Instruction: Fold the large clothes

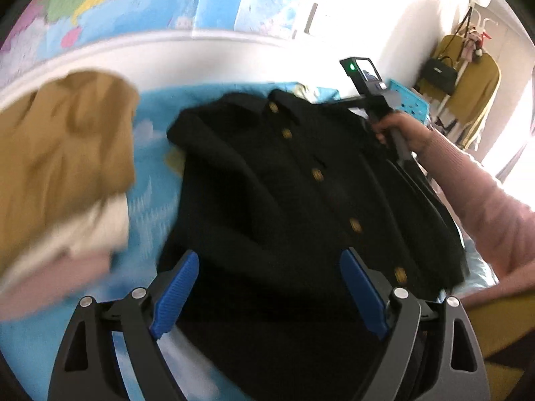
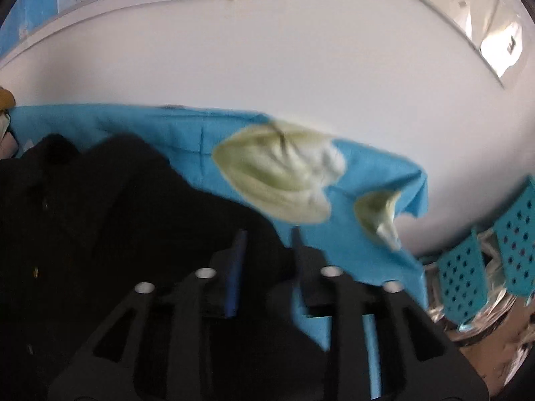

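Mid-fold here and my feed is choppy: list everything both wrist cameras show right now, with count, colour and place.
Jacket: one, black with gold buttons, spread on the sheet in the centre.
Sheet: one, light blue with pale printed shapes, under the jacket.
Clothes stack: one pile, mustard over cream over pink, left of the jacket.
Basket: one, teal and perforated, at the sheet's right end.
Wall map: one, multicoloured, on the wall behind.
Hanging garments: mustard, with a dark handbag, on a far rack at right.
Left tool: blue pads, jaws wide open over the jacket's near hem.
Right tool: jaws narrowed on the jacket's far edge; full closure unclear.
Right hand: pink sleeve, holding the right tool.
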Motion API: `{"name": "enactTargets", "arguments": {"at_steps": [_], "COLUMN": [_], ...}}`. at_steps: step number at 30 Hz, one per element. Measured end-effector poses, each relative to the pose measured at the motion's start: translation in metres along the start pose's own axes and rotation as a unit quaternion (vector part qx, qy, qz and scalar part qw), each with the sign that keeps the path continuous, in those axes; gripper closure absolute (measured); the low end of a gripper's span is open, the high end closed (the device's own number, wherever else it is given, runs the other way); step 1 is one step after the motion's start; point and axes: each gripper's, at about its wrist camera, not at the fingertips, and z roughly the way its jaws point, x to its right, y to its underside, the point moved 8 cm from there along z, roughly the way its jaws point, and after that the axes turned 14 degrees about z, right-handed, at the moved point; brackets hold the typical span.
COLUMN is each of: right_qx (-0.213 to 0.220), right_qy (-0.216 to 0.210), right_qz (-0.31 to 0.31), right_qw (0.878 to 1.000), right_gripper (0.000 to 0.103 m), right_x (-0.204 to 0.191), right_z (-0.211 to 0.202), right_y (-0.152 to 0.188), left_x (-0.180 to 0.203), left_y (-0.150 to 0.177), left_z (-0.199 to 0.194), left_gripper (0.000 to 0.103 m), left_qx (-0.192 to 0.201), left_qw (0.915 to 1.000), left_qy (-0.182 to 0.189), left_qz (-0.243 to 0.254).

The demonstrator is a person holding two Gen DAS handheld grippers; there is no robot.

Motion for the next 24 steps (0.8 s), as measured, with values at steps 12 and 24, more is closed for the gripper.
{"name": "enactTargets", "arguments": {"at_steps": [12,24], "right_qx": [0.037,0.022], "right_qy": [-0.202,-0.256], "right_qz": [0.040,0.006], "right_qw": [0.978,0.966], "right_gripper": [0.016,0.015], "right_x": [-0.004,-0.054], "right_z": [-0.160,-0.204], "right_y": [0.060,0.132], "left_x": [0.103,-0.017], "left_y": [0.037,0.038], "left_z": [-0.034,-0.098], "left_gripper": [0.019,0.092], "left_qx": [0.044,0.133], "left_qw": [0.9907,0.9794], "left_qy": [0.100,-0.015], "left_qz": [0.080,-0.152]}}
